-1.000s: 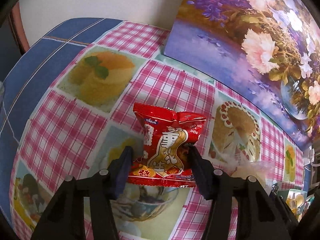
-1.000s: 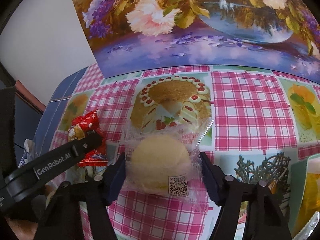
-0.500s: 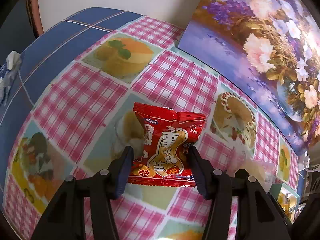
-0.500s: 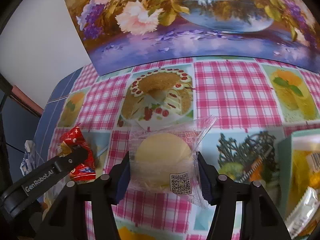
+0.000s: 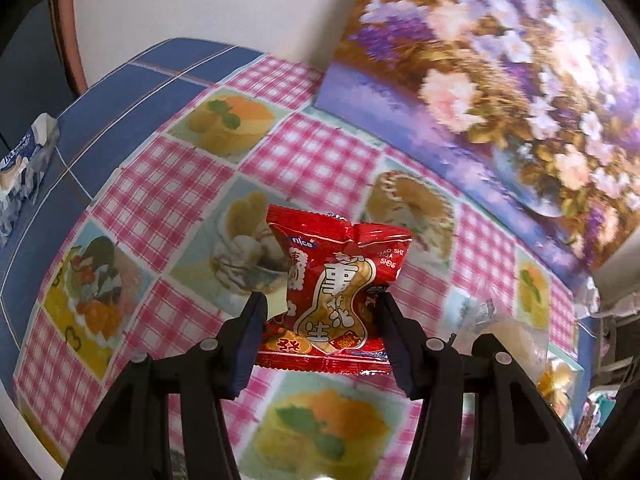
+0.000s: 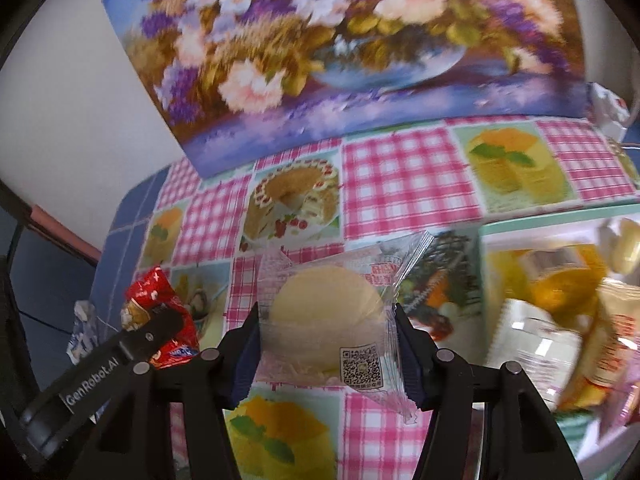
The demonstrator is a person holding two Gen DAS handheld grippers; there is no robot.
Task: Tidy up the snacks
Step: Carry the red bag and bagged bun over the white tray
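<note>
Left gripper (image 5: 320, 336) clamped on a red peanut packet (image 5: 340, 288), jaws narrow, pads pressing the packet's two sides near its lower half; packet upright between them, lifted clear of the bench (image 5: 168, 200), yellow peanut figure and white lettering facing the camera, crimped top edge creased at the right; same red packet seen from the right wrist view at lower left, behind the other gripper's black arm marked GenRobot.AI. Right gripper (image 6: 326, 344) closed on a clear-wrapped round cake (image 6: 326, 312); jaws about halfway in, having just been closing, wrapper pinched between the pads; pale yellow cake inside, QR label at the lower right corner of the wrapper, loose film corners sticking out above and below the right jaw; cake held above the bench, not resting on it. Bench covered by a pink-checked cloth (image 6: 404, 184) printed with cakes and desserts, blue panels along its far left edge. Flower painting (image 6: 340, 48) propped at the back of the bench against a white wall (image 5: 192, 4), lower edge touching the cloth. Pale green tray (image 6: 560, 220) at the right of the right wrist view, just beside the held cake, filled with yellow and orange snack packs, blurred, individual kinds not readable. Small blue-and-white wrapper (image 5: 24, 164) lying at the left edge on the blue part, well apart from both held snacks.
</note>
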